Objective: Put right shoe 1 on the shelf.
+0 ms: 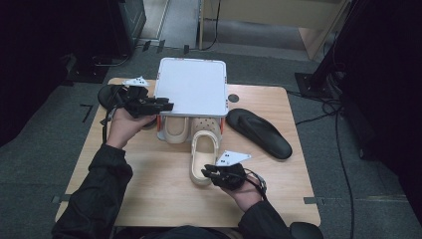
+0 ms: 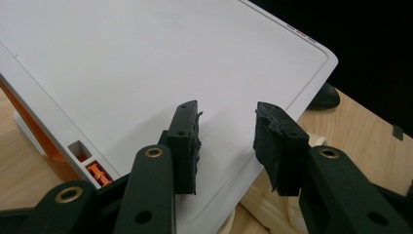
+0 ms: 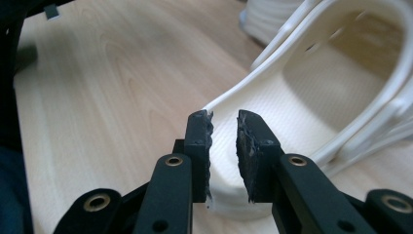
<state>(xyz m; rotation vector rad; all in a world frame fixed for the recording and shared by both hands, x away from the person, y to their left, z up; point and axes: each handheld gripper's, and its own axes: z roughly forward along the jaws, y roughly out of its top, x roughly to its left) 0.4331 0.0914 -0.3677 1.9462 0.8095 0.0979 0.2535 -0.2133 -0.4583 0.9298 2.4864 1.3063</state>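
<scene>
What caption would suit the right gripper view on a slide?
Black tongs straddle the heel rim of a cream clog lying on a wooden table.

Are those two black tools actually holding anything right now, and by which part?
The right hand-held gripper straddles the heel rim of the cream foam clog; whether its pads press cannot be told. The left hand-held gripper hovers open over the white lid, holding nothing.
</scene>
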